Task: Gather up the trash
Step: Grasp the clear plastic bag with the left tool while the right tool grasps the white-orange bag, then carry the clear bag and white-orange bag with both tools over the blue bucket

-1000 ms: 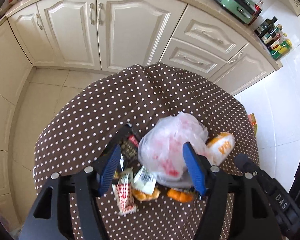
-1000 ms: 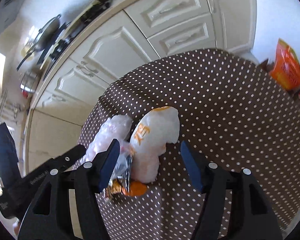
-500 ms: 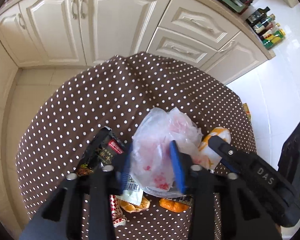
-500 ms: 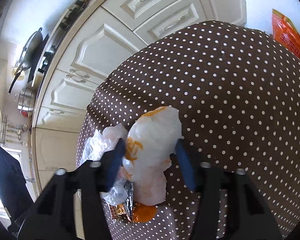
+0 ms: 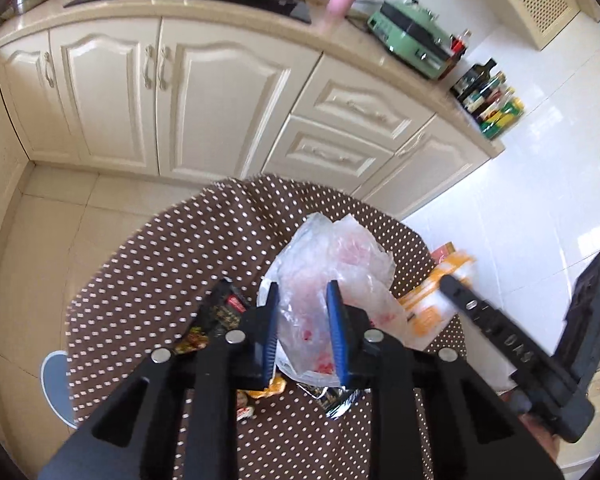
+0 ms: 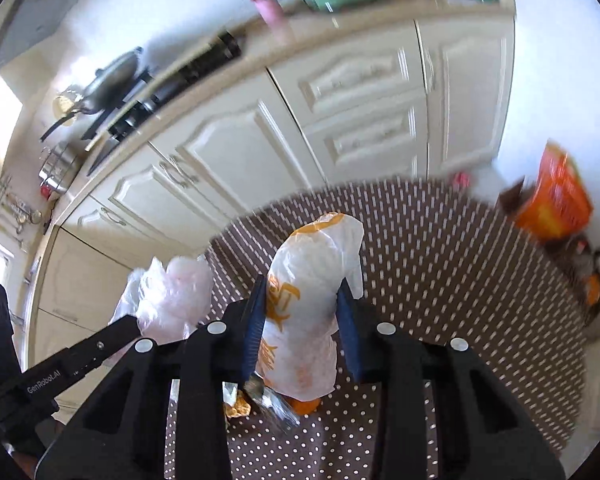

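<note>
My left gripper (image 5: 302, 332) is shut on a crumpled clear plastic bag with pink marks (image 5: 332, 272) and holds it raised above the brown polka-dot table (image 5: 160, 272). My right gripper (image 6: 302, 332) is shut on a white bag with orange print (image 6: 312, 300), also raised; that bag shows in the left wrist view (image 5: 432, 296). The clear bag shows in the right wrist view (image 6: 172, 296). Snack wrappers (image 5: 220, 316) and small orange pieces (image 6: 306, 406) lie on the cloth under the bags.
Cream kitchen cabinets (image 5: 204, 96) stand behind the table, with a counter holding a green appliance (image 5: 412, 38) and bottles (image 5: 488, 100). An orange packet (image 6: 556, 204) sits beyond the table's right edge. A blue-grey stool (image 5: 54, 384) is at the left.
Both grippers closed from wide open onto their bags, then lifted them off the table. The views tilted up toward the counter.
</note>
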`<state>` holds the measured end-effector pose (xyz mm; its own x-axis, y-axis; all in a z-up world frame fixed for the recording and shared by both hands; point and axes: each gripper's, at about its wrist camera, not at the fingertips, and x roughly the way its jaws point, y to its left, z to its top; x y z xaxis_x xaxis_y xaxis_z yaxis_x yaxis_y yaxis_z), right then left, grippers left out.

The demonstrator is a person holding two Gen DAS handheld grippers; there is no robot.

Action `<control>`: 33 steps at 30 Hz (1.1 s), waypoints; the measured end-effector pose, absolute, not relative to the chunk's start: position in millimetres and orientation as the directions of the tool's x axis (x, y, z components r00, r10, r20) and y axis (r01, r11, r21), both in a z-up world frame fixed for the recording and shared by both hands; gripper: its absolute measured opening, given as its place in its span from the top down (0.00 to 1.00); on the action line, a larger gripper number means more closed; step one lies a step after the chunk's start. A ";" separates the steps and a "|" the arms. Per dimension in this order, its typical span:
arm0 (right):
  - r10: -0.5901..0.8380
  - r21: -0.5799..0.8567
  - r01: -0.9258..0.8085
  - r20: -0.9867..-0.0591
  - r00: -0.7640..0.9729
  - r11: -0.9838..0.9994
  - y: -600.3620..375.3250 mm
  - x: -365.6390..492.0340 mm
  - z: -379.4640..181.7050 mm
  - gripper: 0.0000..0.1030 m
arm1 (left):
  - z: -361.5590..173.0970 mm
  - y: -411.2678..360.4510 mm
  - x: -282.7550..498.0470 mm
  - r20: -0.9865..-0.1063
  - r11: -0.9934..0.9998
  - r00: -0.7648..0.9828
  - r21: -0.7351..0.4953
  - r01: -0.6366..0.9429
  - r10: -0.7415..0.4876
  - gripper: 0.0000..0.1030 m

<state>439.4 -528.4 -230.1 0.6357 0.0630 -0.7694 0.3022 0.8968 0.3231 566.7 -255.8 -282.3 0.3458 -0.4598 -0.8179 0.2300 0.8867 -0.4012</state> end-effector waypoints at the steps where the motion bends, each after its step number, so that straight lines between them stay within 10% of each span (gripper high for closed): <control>1: 0.056 0.315 0.292 -0.760 0.647 0.903 -524.5 438.6 -223.5 0.69 | -277.8 -250.3 564.8 -0.813 0.886 0.356 -0.404 0.226 -0.461 0.79; 33: 0.493 0.426 -0.254 -0.793 0.359 0.868 -79.2 414.3 -262.4 0.69 | -285.0 199.5 395.8 -0.867 0.900 0.477 -0.315 -0.301 -0.144 0.79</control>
